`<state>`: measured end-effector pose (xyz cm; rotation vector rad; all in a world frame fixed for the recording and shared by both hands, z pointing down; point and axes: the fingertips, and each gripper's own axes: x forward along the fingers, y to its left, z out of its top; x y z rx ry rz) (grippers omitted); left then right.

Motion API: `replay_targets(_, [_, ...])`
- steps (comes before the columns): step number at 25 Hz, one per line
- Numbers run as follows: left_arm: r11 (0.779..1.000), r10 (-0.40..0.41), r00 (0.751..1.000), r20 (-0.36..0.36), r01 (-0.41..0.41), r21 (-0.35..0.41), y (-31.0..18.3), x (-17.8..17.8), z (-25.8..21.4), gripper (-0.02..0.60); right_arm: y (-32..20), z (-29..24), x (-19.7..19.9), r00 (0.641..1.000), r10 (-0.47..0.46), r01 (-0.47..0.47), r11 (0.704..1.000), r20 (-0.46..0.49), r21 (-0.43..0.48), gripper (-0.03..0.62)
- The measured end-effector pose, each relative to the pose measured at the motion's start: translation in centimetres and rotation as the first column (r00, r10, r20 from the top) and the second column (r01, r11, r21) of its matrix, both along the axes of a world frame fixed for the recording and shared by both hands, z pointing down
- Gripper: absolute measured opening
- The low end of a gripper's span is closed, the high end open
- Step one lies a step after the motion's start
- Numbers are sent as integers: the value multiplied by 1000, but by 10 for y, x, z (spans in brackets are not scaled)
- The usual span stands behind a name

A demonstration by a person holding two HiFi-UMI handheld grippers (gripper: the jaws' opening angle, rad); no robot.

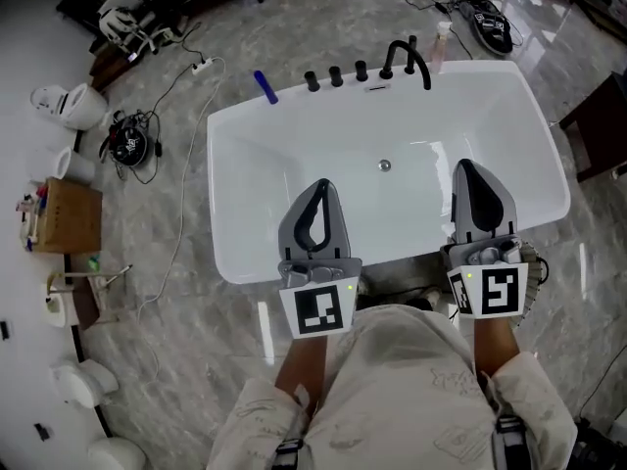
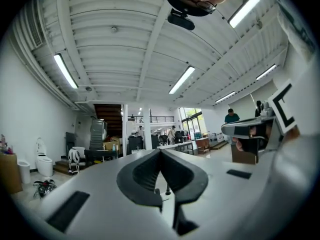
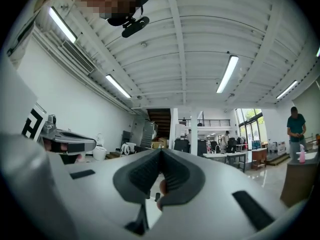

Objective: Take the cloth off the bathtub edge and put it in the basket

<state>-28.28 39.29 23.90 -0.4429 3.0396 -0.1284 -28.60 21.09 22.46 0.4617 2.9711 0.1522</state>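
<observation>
left grey two-jaw gripper point(image 1: 320, 186): clenched, nothing held | right grey two-jaw gripper point(image 1: 470, 169): clenched, nothing held | both held over near rim of glossy white bathtub point(image 1: 227, 164) | cloth: seen in no view; judged soft, light, limp, best pinched at a bunched fold | basket: not made out

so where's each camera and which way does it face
Head view: on the head, steeply down at the bathtub; left gripper, right gripper, forearms show.
Left gripper view: on that gripper, level along shut jaws into a hall; right gripper at right.
Right gripper view: likewise; left gripper at left.
Both gripper views share the staircase.
</observation>
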Motion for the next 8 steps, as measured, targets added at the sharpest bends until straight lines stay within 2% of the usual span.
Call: replay_targets(8, [999, -23, 1000, -20, 24, 28, 51, 5, -7, 3, 50, -10, 0, 999, -29, 29, 999, -13, 13, -11])
